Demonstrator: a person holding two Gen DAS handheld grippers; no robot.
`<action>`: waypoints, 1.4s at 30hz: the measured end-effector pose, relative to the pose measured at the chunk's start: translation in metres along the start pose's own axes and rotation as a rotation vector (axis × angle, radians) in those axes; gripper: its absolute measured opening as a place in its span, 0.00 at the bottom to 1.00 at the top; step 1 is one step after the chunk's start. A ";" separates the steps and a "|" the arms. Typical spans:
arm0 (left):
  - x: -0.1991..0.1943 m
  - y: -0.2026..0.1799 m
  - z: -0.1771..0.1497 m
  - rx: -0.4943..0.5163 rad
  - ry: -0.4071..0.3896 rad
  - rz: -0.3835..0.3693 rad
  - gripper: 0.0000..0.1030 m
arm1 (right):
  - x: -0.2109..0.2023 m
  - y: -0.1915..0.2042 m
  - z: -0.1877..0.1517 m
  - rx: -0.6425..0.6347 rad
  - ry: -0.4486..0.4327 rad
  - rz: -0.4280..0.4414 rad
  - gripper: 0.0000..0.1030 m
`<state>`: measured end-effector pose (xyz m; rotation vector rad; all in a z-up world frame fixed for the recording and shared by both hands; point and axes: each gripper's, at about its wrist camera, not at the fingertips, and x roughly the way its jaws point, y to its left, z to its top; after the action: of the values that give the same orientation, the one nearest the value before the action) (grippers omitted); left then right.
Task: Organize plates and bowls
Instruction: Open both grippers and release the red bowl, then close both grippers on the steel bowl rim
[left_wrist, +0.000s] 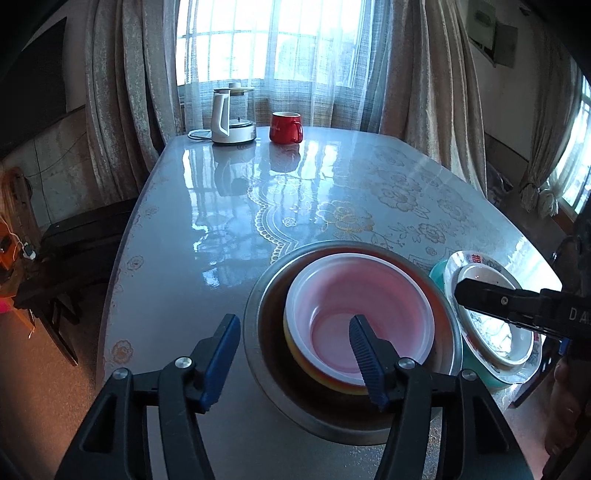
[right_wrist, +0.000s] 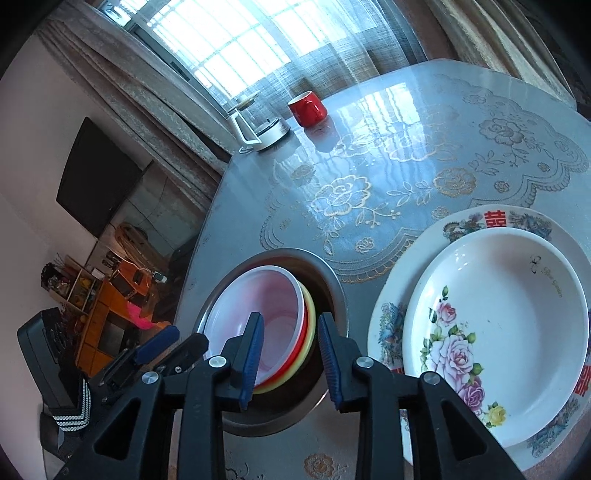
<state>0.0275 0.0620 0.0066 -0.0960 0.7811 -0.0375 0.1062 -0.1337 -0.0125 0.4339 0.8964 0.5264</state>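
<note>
A: Bowls (left_wrist: 356, 314) sit nested, pink in red in yellow, inside the steel basin (left_wrist: 258, 332) at lower centre. Plates (right_wrist: 495, 321) are stacked at lower right, the floral one on the bigger one.

B: So it looks nearly finished?

A: I'd judge so; nothing loose is visible. Left gripper (left_wrist: 295, 354) hangs wide apart over the basin's rim, empty; right gripper (right_wrist: 290, 360) is parted too, holding nothing.

B: Anything in the way?

A: Kettle (left_wrist: 232, 118) and mug (left_wrist: 285, 127) stand far off, upper centre.
</note>
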 end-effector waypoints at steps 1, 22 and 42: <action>-0.001 0.002 0.000 -0.006 -0.001 0.002 0.63 | 0.000 -0.001 0.001 0.002 0.001 -0.003 0.30; 0.004 0.041 -0.029 -0.176 0.080 -0.054 0.49 | 0.002 -0.011 0.002 -0.046 0.020 -0.126 0.31; 0.010 0.026 -0.027 -0.078 0.162 -0.155 0.30 | 0.060 0.010 0.030 -0.374 0.263 -0.226 0.27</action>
<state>0.0152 0.0848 -0.0221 -0.2299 0.9355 -0.1632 0.1590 -0.0940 -0.0270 -0.0794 1.0567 0.5358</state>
